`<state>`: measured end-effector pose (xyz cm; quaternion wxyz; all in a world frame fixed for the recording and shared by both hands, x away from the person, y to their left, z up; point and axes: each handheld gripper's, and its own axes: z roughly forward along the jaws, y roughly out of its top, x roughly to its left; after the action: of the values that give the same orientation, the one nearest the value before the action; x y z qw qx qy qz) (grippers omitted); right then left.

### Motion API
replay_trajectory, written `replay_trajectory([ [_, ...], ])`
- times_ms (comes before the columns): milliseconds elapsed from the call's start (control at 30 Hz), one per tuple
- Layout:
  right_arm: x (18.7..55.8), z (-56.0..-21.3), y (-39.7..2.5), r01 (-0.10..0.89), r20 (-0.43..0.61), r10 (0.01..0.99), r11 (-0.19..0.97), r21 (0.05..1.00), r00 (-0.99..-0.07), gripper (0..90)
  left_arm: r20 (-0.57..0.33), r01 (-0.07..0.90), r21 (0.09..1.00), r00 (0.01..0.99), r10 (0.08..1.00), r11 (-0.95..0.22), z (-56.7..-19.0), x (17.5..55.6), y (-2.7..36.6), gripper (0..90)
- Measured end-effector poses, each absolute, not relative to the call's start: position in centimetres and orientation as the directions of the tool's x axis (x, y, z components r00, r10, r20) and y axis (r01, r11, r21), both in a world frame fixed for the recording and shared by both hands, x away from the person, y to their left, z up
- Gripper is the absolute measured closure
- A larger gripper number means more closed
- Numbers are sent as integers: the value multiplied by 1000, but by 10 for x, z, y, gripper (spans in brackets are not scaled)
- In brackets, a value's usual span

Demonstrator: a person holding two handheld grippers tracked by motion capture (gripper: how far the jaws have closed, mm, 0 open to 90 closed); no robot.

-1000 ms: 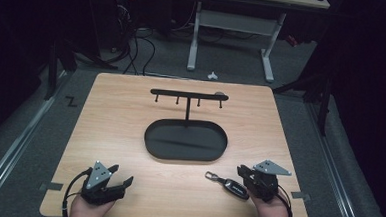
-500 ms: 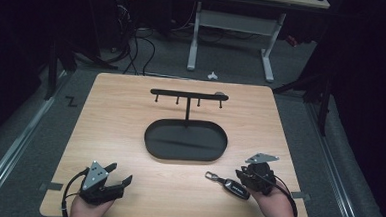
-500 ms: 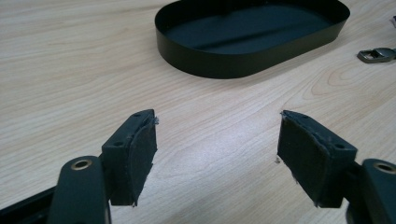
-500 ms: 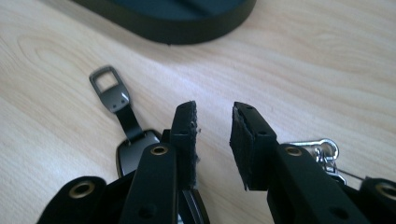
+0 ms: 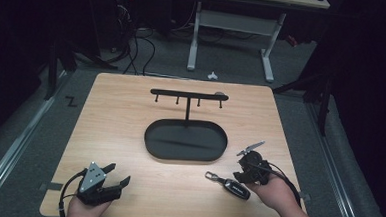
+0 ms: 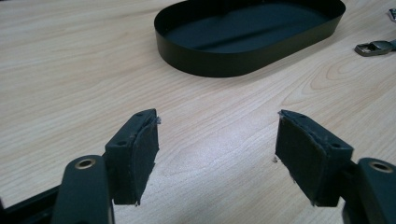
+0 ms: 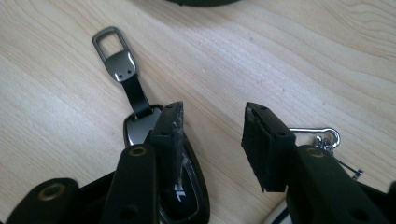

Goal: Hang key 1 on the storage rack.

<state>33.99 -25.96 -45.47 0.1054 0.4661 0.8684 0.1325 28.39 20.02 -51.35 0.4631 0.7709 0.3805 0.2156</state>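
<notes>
Your right hand-held gripper hangs open beside the key fob; shift left to straddle it, then close.

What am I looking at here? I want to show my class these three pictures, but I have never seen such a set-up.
A person sits at a wooden table, holding a two-jaw gripper in each hand. One camera looks down from above; one rides on each gripper. On the table stand a black oval tray and a hook rack. A car key fob lies by the right gripper, beside one jaw, not between them. The left gripper is open over bare wood. Nothing is held.
</notes>
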Motion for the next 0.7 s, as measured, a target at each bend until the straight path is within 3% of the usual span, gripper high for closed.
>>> replay_trajectory([
  [300,348,-455,-255,775,-65,798,598,203,-599,511,-17,388,873,629,778,-294,-514,284,197,300],
  [467,353,-454,-247,754,-21,758,651,89,-652,407,-17,386,874,632,775,-295,-515,284,196,299],
  [700,357,-456,-238,734,-19,734,679,26,-678,348,-21,388,873,635,772,-295,-515,284,197,299],
])
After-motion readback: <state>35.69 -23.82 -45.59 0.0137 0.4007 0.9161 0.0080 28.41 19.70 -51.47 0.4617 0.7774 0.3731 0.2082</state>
